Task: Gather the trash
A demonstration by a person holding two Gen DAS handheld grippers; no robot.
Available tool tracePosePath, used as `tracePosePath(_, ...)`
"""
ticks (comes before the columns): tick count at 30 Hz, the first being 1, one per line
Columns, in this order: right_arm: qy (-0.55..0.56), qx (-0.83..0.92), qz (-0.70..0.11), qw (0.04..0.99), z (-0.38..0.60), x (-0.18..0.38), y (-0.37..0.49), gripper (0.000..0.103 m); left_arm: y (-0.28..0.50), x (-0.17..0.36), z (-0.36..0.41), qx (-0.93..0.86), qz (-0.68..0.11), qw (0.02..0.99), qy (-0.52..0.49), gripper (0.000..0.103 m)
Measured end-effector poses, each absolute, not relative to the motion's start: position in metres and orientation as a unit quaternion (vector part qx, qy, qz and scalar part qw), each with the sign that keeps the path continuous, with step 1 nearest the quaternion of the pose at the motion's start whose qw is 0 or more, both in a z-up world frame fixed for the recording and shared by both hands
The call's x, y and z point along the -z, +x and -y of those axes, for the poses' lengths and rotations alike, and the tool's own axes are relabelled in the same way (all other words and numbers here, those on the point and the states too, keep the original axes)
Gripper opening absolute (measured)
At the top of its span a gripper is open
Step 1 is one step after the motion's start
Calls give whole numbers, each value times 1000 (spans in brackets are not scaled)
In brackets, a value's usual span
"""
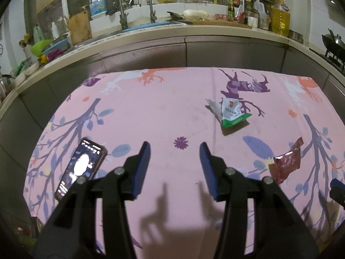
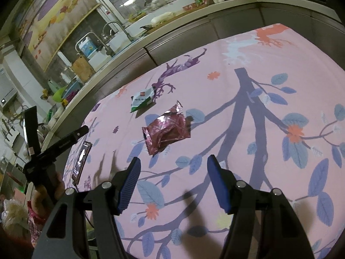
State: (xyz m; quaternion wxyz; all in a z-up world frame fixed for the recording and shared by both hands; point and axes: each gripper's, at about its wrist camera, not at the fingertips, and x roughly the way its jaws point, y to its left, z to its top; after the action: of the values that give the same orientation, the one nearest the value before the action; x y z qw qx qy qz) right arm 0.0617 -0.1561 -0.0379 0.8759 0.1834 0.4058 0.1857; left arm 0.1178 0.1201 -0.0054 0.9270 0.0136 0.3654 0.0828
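Pink printed cloth covers the table [image 2: 280, 69], which stands just in front of a kitchen counter [image 1: 194, 32]. On it lie 2 pieces of trash and 1 phone [image 1: 82, 168]. The maroon foil wrapper [image 2: 167, 129], crumpled and the larger piece, lies just ahead of the right gripper [image 2: 172, 168]. The white-and-green packet [image 1: 231, 113] lies farther toward the counter, ahead and right of the left gripper [image 1: 174, 154]. Both grippers hang above the cloth with jaws spread wide and nothing between them. No bin or bag for the trash is visible. Judgement: collection is not yet begun; 2 items remain, the maroon wrapper being the nearer pick for the right gripper.
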Motion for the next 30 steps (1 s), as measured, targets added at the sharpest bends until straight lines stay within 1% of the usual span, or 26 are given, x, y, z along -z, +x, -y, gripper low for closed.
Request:
tracePosePath(2, 185, -178, -402, 879, 157, 37, 60, 62, 116, 4, -119, -84, -363, 928, 15, 48)
tracePosePath(3, 186, -176, -400, 880, 157, 37, 59, 62, 116, 3, -119, -84, -361, 929, 15, 51)
tracePosePath(4, 186, -174, -397, 882, 157, 36, 58, 62, 115, 1, -118, -84, -358, 930, 16, 57)
tracePosePath(5, 186, -172, -393, 884, 157, 35, 57, 62, 114, 0, -117, -84, -355, 931, 18, 60)
tracePosePath(7, 185, -166, -386, 889, 158, 33, 54, 62, 112, -2, -115, -85, -349, 933, 23, 62)
tracePosePath(9, 190, -159, -378, 892, 161, 30, 52, 62, 111, -5, -113, -84, -345, 934, 27, 68)
tracePosePath(10, 194, -156, -375, 893, 162, 29, 51, 64, 110, -6, -112, -84, -343, 935, 28, 71)
tracePosePath(12, 201, -147, -364, 897, 165, 25, 48, 67, 108, -9, -110, -83, -336, 938, 32, 74)
tracePosePath(14, 207, -140, -353, 901, 169, 22, 45, 71, 106, -12, -107, -82, -331, 939, 34, 82)
tracePosePath(18, 215, -127, -344, 905, 174, 18, 40, 75, 101, -18, -102, -82, -320, 943, 38, 87)
tracePosePath(20, 217, -120, -350, 903, 173, 19, 38, 78, 100, -20, -100, -80, -319, 944, 38, 91)
tracePosePath(25, 220, -119, -363, 897, 176, 25, 36, 79, 95, -22, -88, -65, -316, 946, 39, 96)
tracePosePath(30, 221, -104, -362, 899, 178, 25, 30, 79, 94, -22, -74, -19, -336, 941, 34, 97)
